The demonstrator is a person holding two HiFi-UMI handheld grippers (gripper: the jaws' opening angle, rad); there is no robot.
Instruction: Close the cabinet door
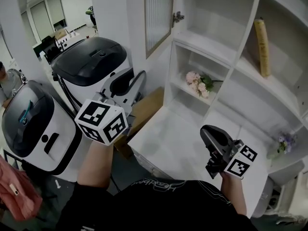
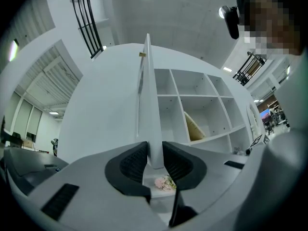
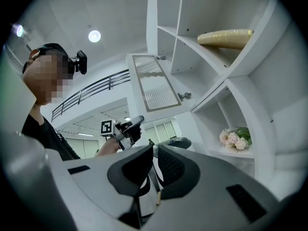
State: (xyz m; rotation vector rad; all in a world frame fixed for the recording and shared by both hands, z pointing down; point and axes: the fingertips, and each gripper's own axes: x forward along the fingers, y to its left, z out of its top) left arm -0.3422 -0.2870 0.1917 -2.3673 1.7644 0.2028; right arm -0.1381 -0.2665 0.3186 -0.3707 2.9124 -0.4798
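Shelf cabinet: white, open compartments. Cabinet door, with a ribbed-glass panel, stands swung well out from the upper left compartment, above the one holding pink flowers.

Left gripper is raised. Its jaws are closed on the door's lower edge, which shows edge-on between them; the pads appear to press both faces.

Right gripper is low, well apart from the door, jaws nearly together with nothing between.

Risks, as judged:
- The hold sits on a thin edge near a corner. The pads may slide off as the door swings through its arc, more so if the gripper does not turn with it.
- Clamping too long could pinch a jaw between door and frame.
- A hard push could slam the door.
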